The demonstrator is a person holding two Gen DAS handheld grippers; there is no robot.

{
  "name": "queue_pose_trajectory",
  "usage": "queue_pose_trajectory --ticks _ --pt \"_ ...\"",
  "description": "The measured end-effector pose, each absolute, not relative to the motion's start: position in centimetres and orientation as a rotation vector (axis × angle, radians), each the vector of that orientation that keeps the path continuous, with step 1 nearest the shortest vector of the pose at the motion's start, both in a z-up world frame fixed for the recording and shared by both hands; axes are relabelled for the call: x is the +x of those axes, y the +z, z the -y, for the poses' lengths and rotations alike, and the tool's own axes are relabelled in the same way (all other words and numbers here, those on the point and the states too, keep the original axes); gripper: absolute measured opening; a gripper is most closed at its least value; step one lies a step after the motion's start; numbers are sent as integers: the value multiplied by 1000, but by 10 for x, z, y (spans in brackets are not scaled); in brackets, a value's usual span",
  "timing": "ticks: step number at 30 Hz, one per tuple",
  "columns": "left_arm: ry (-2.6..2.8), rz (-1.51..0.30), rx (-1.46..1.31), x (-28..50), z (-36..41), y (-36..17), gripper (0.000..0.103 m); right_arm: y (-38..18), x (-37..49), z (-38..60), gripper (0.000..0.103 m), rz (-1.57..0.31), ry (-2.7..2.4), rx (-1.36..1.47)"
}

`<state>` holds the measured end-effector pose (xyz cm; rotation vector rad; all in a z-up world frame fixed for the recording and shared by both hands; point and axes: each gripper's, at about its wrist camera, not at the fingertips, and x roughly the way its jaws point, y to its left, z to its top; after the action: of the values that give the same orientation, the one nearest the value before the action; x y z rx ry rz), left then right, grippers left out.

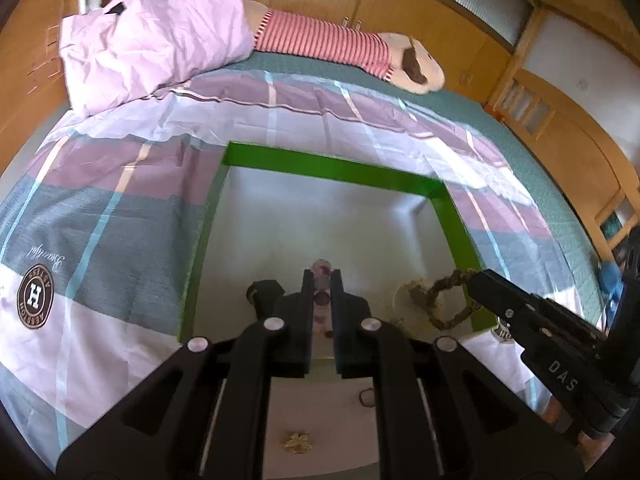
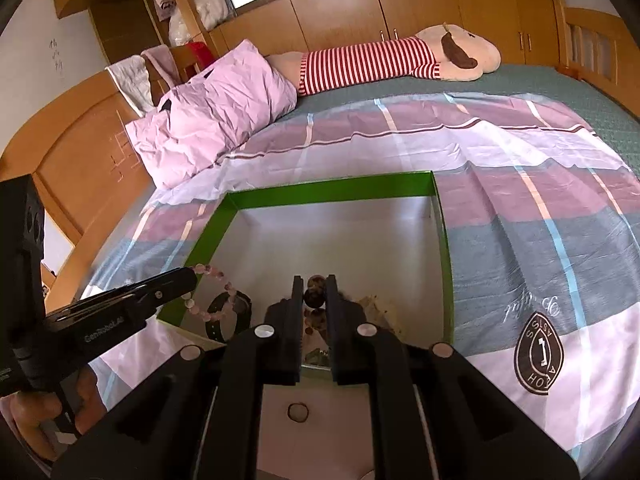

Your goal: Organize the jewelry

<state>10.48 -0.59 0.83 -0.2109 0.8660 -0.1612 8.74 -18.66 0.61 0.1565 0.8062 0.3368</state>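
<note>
Both tongs hang over the green-rimmed box [image 2: 336, 190] on the bed [image 2: 520, 200]. Left tongs [image 1: 322, 276] are clenched on a pink bead bracelet [image 2: 208, 284]; right tongs [image 2: 314, 280] are clenched on a brown bead bracelet [image 1: 444, 300]. Each dangles clear of the box floor, probably for sorting. A watch [image 2: 226, 316] lies inside; a ring [image 2: 298, 412] lies outside, nearer the cameras.

both claws angled down; left claw [image 1: 322, 280] clamped nearly shut, right claw [image 2: 315, 286] too; bare fingers [image 2: 28, 420] wrap the left handle, I think
</note>
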Motion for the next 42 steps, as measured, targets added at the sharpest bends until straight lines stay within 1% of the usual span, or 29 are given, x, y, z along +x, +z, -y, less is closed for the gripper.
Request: queue_pose_trajectory --ticks 1,2,3,4,8,10,13,16,19,21,22,26,30,31,33,34,35,36,37,39,40,42 --pt "-165 -864 -188 103 9 9 15 6 87 185 15 -810 333 142" --pt "-164 -856 -173 102 10 10 18 6 86 186 31 -808 329 136" --pt "-167 -847 -155 99 12 12 21 8 82 187 40 -799 326 140" --pt "-170 -842 -142 97 14 14 22 11 80 189 49 -790 332 151" --pt "-186 -843 -95 79 19 22 24 19 67 192 49 -806 370 154" --pt "-182 -865 -80 65 20 19 29 17 56 195 49 -844 371 151" --pt "-164 -958 -20 47 26 2 29 1 39 200 49 -931 353 113" --pt "-178 -1013 65 37 37 -25 29 -28 28 211 49 -1037 283 23" --pt "-175 -1060 92 35 38 -43 29 -50 23 229 49 -1134 246 54" --pt "-177 -1097 74 35 36 -53 29 -62 20 238 52 -1196 245 104" --pt "-177 -1111 61 36 34 -56 29 -67 18 239 55 -1222 248 109" --pt "-183 -1125 58 37 37 -63 29 -79 16 231 55 -1264 206 35" --pt "-200 -1136 84 39 45 -69 29 -89 18 233 55 -1311 198 69" --pt "-202 -1140 88 39 46 -70 29 -90 18 233 55 -1313 197 67" --pt "-206 -1151 99 40 50 -75 29 -92 17 232 44 -1305 176 32" --pt "-205 -1149 109 40 52 -76 29 -91 18 230 27 -1305 169 13" --pt "-205 -1146 119 40 53 -76 28 -92 18 229 13 -1302 162 -12" --pt "-209 -1144 125 41 54 -77 24 -92 18 228 7 -1299 168 -17" --pt "-208 -1143 126 41 54 -77 13 -92 18 227 4 -1298 175 -18" --pt "-212 -1152 114 42 54 -78 3 -91 16 225 3 -1291 186 -16" --pt "-212 -1155 109 43 54 -79 0 -90 15 224 3 -1289 196 -14" --pt "-209 -1151 109 43 53 -77 0 -87 14 222 3 -1277 208 -11"
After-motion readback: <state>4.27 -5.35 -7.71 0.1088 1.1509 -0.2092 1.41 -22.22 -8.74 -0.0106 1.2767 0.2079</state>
